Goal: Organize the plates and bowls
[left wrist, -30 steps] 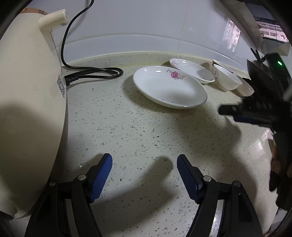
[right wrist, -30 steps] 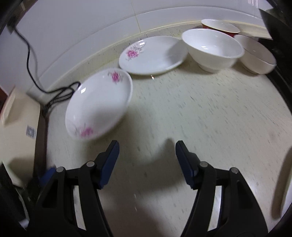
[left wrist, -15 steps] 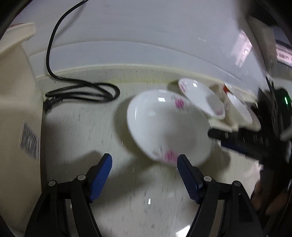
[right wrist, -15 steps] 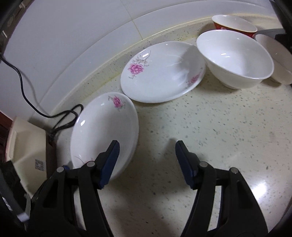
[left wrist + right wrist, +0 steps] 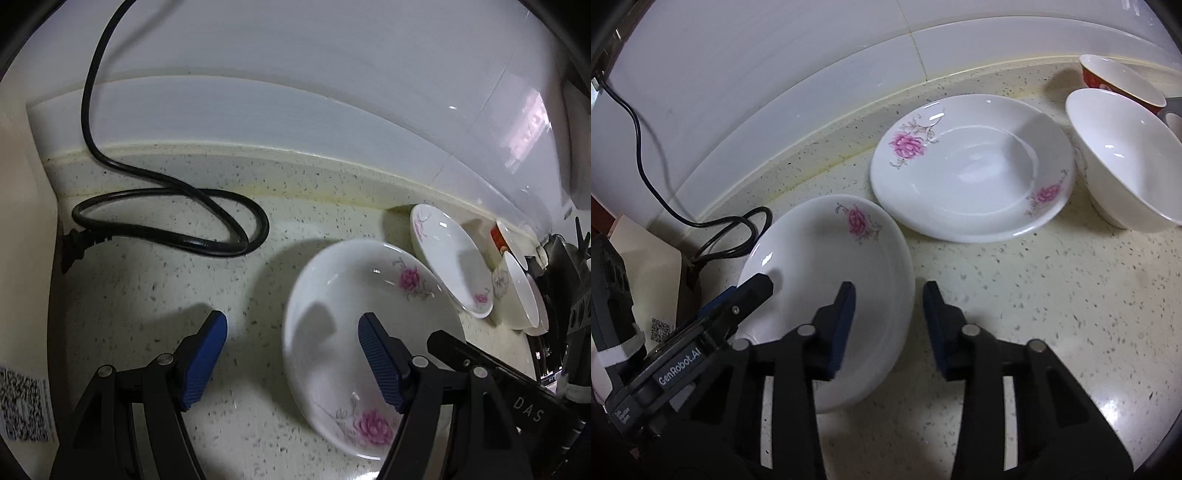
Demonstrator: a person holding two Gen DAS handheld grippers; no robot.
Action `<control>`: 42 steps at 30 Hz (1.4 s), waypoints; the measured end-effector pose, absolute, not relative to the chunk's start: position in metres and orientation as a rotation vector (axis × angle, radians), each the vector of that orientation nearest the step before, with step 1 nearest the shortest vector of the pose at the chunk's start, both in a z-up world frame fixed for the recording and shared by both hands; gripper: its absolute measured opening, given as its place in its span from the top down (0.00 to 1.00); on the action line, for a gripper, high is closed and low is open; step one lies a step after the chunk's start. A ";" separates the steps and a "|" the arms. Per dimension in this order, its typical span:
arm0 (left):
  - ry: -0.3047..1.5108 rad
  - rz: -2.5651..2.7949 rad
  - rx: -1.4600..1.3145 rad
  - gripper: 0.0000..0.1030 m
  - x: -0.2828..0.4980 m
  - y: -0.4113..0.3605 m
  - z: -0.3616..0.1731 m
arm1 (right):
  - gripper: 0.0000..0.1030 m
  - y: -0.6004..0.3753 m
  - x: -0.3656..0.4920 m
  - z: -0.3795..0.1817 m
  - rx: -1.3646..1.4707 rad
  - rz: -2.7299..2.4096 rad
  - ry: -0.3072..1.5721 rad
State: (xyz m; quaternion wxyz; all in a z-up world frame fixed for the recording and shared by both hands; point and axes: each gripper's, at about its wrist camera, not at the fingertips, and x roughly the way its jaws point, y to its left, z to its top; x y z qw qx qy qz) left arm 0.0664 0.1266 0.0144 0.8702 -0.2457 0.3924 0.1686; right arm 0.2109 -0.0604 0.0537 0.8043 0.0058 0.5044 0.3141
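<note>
A white plate with pink flowers (image 5: 332,332) (image 5: 820,258) lies on the speckled counter. My left gripper (image 5: 291,354) is open, its jaws astride the plate's left rim. My right gripper (image 5: 888,314) is open, its jaws astride the plate's right rim; its finger also shows in the left wrist view (image 5: 480,365). A second flowered plate (image 5: 971,166) (image 5: 450,262) lies behind. A white bowl (image 5: 1126,158) (image 5: 517,291) and a red-and-white bowl (image 5: 1119,81) stand to the right of it.
A black power cord (image 5: 166,221) coils on the counter by the tiled wall. A cream appliance with a QR label (image 5: 22,406) stands at the left. A dark stove edge (image 5: 565,295) lies at the far right.
Both grippers have moved in on the near flowered plate from either side. The right gripper's jaws have narrowed somewhat. The plate has not been lifted.
</note>
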 end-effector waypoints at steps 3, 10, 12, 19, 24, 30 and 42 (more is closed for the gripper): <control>0.796 0.347 -0.490 0.28 0.067 0.125 0.013 | 0.65 -0.058 0.211 0.052 0.017 0.685 1.069; 0.793 0.341 -0.455 0.77 0.067 0.123 0.011 | 0.83 -0.055 0.206 0.045 -0.014 0.694 1.053; 0.795 0.327 -0.474 0.81 0.066 0.127 0.009 | 0.85 -0.059 0.205 0.045 0.000 0.693 1.060; 0.798 0.312 -0.472 0.82 0.059 0.123 0.007 | 0.85 -0.066 0.197 0.044 0.033 0.686 1.068; 0.816 0.304 -0.401 0.62 0.067 0.109 0.009 | 0.84 -0.071 0.199 0.044 0.056 0.692 1.087; 0.835 0.316 -0.408 0.80 0.071 0.109 0.010 | 0.86 -0.074 0.193 0.045 0.030 0.682 1.084; 0.845 0.244 -0.374 0.83 0.041 0.074 0.020 | 0.86 -0.116 0.160 0.053 0.068 0.649 1.107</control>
